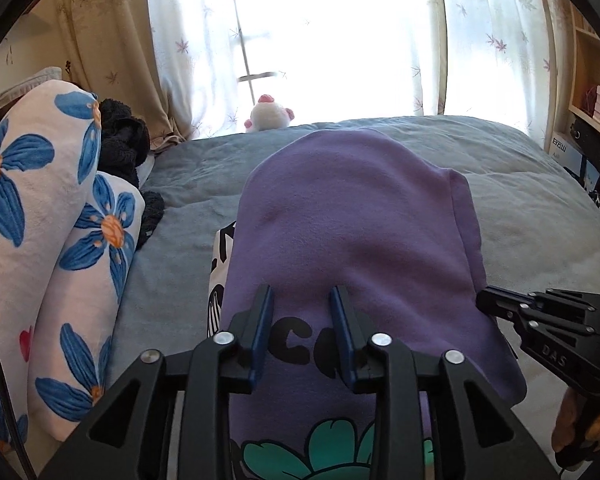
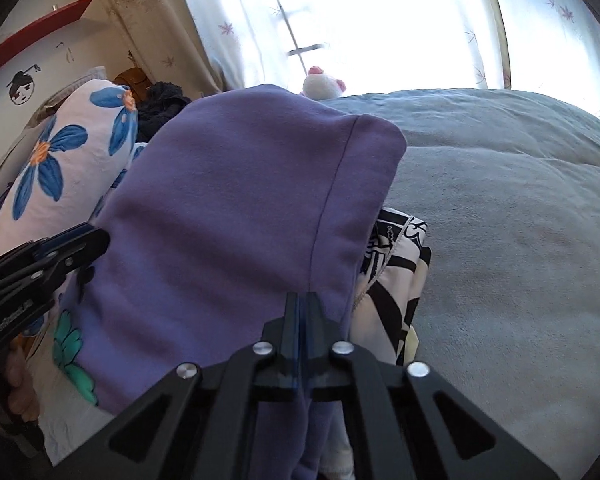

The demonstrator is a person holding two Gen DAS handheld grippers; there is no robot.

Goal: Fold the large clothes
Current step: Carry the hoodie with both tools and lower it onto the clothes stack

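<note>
A purple hoodie (image 1: 352, 216) with black lettering and a teal flower print lies on the bed, its hood bulging toward the window. My left gripper (image 1: 301, 294) stands open over the printed chest; the lettering shows flat between its blue pads. From the right wrist view the left gripper (image 2: 100, 240) sits at the hoodie's (image 2: 228, 200) left edge. My right gripper (image 2: 300, 300) is shut on the hoodie's right hem band, with purple cloth hanging under it. In the left wrist view the right gripper (image 1: 482, 304) meets that same edge. A hand holds each tool.
A black-and-white patterned cloth (image 2: 396, 264) lies under the hoodie. The grey-blue bed cover (image 1: 520, 208) spreads right and beyond. Floral pillows (image 1: 40, 208) and a dark fuzzy cloth (image 1: 124, 136) crowd the left. A plush toy (image 1: 270, 114) sits by the curtained window; shelves (image 1: 596, 92) stand right.
</note>
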